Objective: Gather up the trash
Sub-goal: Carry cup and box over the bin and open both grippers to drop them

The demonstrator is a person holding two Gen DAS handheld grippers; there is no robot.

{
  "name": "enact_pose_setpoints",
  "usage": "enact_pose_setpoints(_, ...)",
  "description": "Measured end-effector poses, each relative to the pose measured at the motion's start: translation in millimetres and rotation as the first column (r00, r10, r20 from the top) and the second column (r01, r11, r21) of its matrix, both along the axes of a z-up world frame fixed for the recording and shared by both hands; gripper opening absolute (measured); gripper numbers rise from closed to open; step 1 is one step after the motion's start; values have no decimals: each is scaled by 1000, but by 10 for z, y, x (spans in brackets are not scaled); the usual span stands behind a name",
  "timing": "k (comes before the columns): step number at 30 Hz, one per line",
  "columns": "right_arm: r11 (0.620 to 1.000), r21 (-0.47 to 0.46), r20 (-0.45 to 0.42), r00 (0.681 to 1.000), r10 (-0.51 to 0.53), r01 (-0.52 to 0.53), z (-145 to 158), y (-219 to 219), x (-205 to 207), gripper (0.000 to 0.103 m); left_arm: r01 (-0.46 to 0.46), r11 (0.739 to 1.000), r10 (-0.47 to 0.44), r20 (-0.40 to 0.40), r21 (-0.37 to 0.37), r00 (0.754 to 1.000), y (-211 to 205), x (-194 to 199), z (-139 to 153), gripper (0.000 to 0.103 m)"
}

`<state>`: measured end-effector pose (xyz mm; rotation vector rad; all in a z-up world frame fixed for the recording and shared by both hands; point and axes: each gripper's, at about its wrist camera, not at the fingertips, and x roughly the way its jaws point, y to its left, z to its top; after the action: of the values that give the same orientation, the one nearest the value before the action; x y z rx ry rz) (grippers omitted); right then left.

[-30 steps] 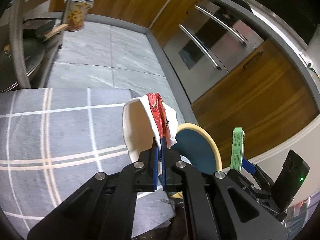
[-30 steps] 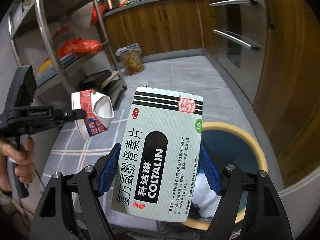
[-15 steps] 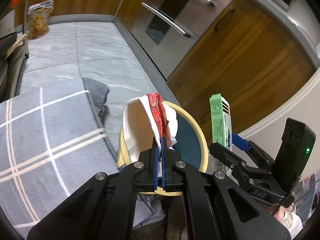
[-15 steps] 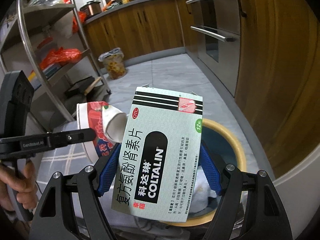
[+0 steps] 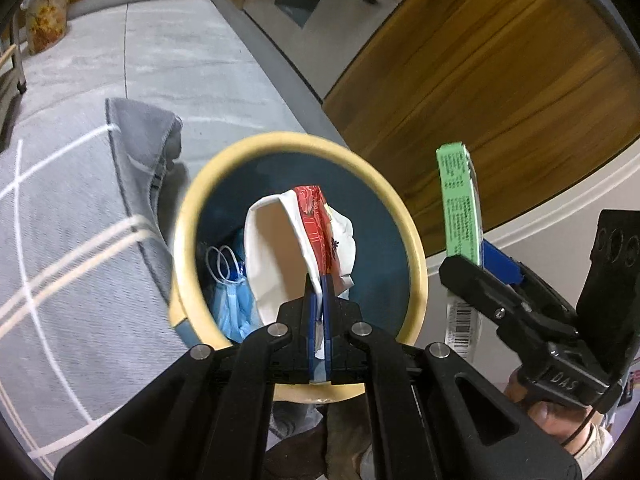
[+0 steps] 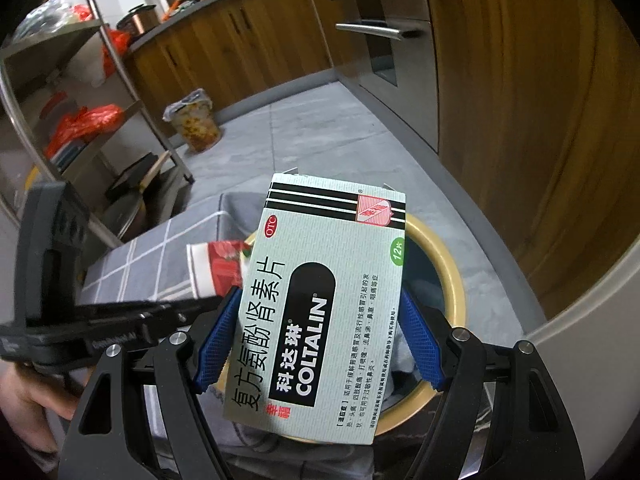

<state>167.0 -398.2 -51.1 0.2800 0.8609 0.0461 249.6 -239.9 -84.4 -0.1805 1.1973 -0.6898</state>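
Observation:
My left gripper (image 5: 319, 300) is shut on a crushed red-and-white paper cup (image 5: 288, 248) and holds it right over the mouth of a dark blue bin with a cream rim (image 5: 416, 240). A blue face mask (image 5: 230, 296) lies inside the bin. My right gripper (image 6: 320, 332) is shut on a pale green medicine box (image 6: 320, 296) and holds it above the bin's rim (image 6: 454, 280). The box (image 5: 460, 216) stands to the right of the bin in the left wrist view. The cup (image 6: 214, 268) shows left of the box in the right wrist view.
A grey checked cloth (image 5: 60, 240) covers the surface left of the bin. Wooden cabinets (image 5: 500, 80) and a steel oven front (image 6: 400, 52) run along the right. A metal shelf rack (image 6: 80, 120) and a lined floor bin (image 6: 196, 120) stand at the back left.
My left gripper has carried the cup to the right, from over the cloth to over the bin's mouth. My right gripper has kept the box above the bin, edging closer.

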Motion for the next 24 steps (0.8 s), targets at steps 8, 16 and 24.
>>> enact_pose_setpoints(8,999,34,-64,998,-5,7,-212,20,192,77,18,999,-16,-41,46,999,-78,11,-150,4)
enact_pose_setpoints(16,1000,-4,-100,995,6,-7,-340,98,263,77,-11,999,12,-33,39,999,145,29,-51,11)
enact_pose_setpoints(24,997,-64,-167,985,39,-50,-480,204,298,79,-44,999,44,-6,4,999,327,24,164,11)
